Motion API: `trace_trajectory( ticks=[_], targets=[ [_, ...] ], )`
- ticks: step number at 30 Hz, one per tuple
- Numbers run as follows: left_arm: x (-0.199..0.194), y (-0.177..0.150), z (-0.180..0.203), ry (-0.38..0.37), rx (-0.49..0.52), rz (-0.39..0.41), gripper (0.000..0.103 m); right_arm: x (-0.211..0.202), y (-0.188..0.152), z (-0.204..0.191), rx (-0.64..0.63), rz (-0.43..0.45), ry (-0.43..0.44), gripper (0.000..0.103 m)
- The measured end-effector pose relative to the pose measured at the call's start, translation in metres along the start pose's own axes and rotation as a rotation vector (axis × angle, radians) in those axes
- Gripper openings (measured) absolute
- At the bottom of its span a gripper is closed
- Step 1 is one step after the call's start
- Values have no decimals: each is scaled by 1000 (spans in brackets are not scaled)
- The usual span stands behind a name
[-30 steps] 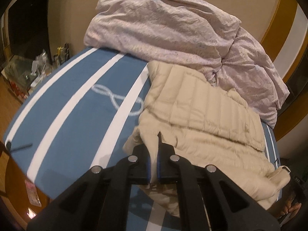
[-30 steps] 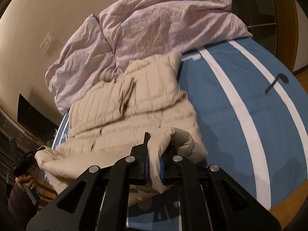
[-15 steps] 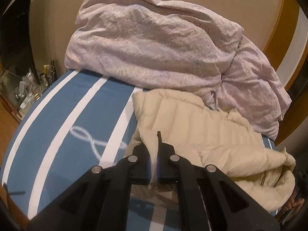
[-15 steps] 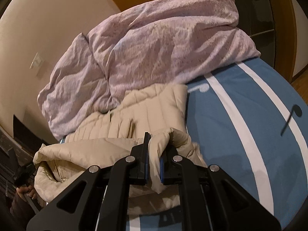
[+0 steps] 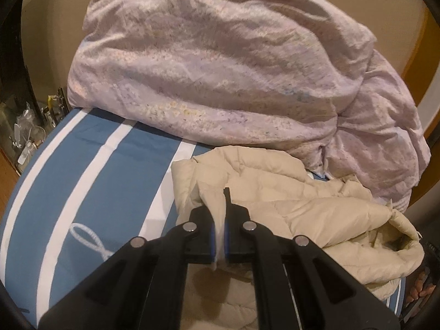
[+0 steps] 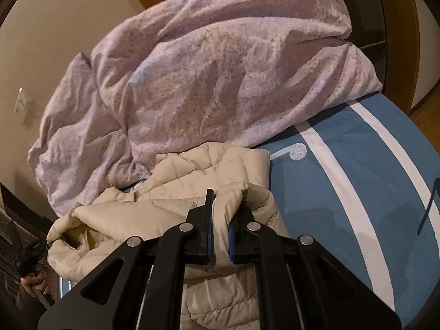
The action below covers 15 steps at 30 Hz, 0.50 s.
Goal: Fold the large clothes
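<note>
Beige quilted jacket [image 5: 316,206]: lower centre, on the striped bed [image 5: 90,170]. Left tongs [image 5: 219,211] and right tongs [image 6: 221,214] each pinch a hem. Risk: slippery fabric slipping free mid-fold, or snagging the lilac duvet [image 5: 233,68].

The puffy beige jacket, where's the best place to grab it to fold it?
Grab the jacket by its near edge, one corner for each gripper, coming in low from the front of the bed. The edge there bunches into thin flaps that fit between the fingers, and that's where the left gripper and right gripper pinch it. The puffy middle looks too thick.
</note>
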<state>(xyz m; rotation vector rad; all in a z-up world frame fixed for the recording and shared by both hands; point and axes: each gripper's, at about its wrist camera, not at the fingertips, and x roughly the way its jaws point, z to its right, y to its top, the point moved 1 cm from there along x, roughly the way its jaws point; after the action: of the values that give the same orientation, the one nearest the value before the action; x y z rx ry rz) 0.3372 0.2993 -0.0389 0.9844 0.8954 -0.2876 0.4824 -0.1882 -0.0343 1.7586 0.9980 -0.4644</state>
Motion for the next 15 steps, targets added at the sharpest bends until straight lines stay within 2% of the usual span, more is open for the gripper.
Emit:
trace_trajectory(
  ticks=[8, 11, 12, 13, 15],
  targets=[
    [45, 11, -11, 16, -53, -52, 5, 50, 21, 4, 44, -64, -21, 9],
    [61, 16, -17, 18, -70, -66, 8, 66, 27, 7, 81, -78, -6, 15],
    [64, 18, -18, 18, -76, -69, 10, 71, 30, 7, 92, -83, 2, 24],
    [69, 20, -20, 13, -87, -75, 10, 76, 33, 8, 108, -88, 12, 40],
    [77, 24, -22, 2, -103, -84, 11, 82, 38, 8, 125, -84, 30, 59]
  ],
)
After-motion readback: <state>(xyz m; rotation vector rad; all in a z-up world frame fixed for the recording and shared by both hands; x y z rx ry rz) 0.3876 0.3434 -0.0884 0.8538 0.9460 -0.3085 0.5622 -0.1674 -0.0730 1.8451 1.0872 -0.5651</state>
